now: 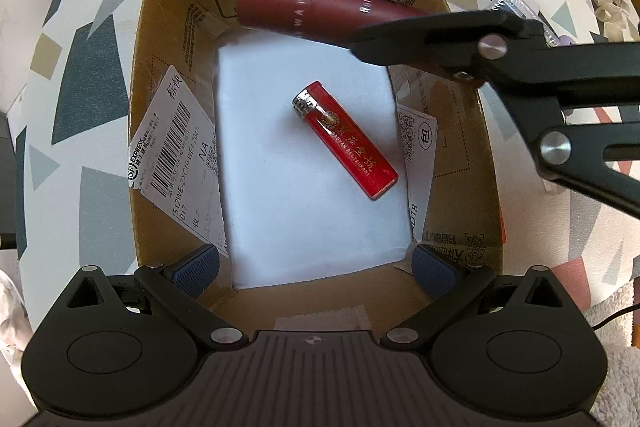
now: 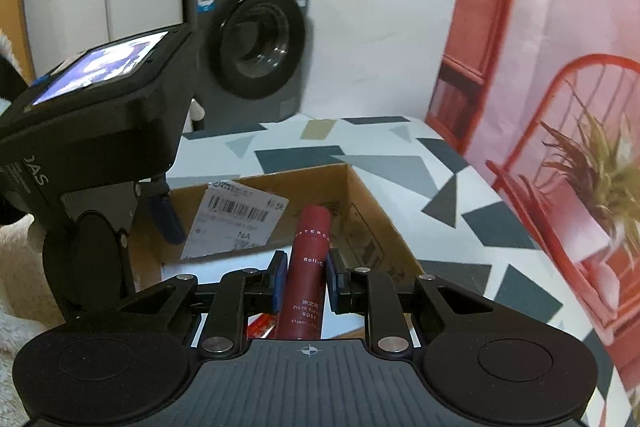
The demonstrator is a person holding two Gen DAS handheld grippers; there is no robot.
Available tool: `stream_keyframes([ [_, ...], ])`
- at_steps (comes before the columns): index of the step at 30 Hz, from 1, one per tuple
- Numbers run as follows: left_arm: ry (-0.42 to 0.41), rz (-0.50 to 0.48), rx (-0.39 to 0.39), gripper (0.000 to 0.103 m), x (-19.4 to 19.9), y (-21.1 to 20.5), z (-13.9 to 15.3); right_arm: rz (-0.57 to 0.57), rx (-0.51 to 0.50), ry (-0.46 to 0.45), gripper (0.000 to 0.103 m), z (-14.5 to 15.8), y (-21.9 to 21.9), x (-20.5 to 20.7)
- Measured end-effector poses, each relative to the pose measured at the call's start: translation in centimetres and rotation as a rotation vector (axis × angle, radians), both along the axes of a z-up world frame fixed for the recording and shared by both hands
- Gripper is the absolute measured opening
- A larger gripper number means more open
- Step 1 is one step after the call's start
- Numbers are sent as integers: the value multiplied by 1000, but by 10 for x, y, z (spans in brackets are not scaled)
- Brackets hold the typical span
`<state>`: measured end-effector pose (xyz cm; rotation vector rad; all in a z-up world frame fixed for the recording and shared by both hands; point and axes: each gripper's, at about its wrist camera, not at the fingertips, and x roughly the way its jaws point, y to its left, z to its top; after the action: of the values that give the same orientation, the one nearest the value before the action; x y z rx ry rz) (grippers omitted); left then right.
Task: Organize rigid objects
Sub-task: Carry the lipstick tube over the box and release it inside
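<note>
1. While the left gripper (image 1: 316, 267) hangs straight over the cardboard box (image 1: 176, 39), its jaws are spread wide with nothing between them, one blue pad (image 1: 196, 269) near each lower corner of the box opening.
2. Right gripper (image 2: 307, 277) has its jaws clamped on a dark red roll-on tube (image 2: 306, 279), pads pressing both sides of it around mid-length. In the left wrist view the same tube (image 1: 308, 9) is up in the air over the far end of the box, not touching the bottom, tilted a bit.
3. Sitting in the box: a red lighter (image 1: 346, 141) lying flat and diagonal, roughly in the middle of the white sheet (image 1: 280, 219) that lines the bottom. Metal cap end points toward the far-left corner of the box.
4. Box walls have shipping labels stuck on; the big barcode label (image 1: 176, 147) is on the left wall.
5. The box sits on a desk (image 2: 400, 163) with a white cover printed in grey triangle shapes, pretty close to its far edge in the right wrist view.
6. Background stuff from the right wrist view: a grey washing machine (image 2: 256, 39), a red chair (image 2: 560, 99) and a spiky plant (image 2: 600, 163) off to the right.
</note>
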<state>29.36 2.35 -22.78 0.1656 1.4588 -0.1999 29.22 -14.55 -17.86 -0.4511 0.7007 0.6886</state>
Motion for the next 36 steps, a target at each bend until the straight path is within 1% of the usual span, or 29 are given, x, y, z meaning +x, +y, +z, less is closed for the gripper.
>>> stream_keyframes([
  [9, 1, 0, -4, 103, -1, 1, 1, 64, 2, -65, 19, 6, 11, 1],
  [14, 0, 0, -4, 103, -1, 2, 1, 81, 10, -28, 19, -4, 14, 2],
  [19, 1, 0, -4, 103, -1, 2, 1, 68, 27, 60, 19, -18, 9, 4],
  [21, 1, 0, -4, 103, -1, 2, 1, 59, 23, 75, 19, -22, 7, 4],
  [23, 1, 0, -4, 103, -1, 3, -1, 47, 25, 90, 15, -24, 3, 5],
  [26, 2, 0, -4, 103, -2, 3, -1, 29, 33, 93, 16, -23, -2, 5],
  [29, 1, 0, -4, 103, -4, 3, -1, 28, 26, 85, 20, -21, -6, 5],
  [36, 0, 0, -3, 103, -7, 2, -1, 21, -4, 73, 20, -3, -24, -4],
])
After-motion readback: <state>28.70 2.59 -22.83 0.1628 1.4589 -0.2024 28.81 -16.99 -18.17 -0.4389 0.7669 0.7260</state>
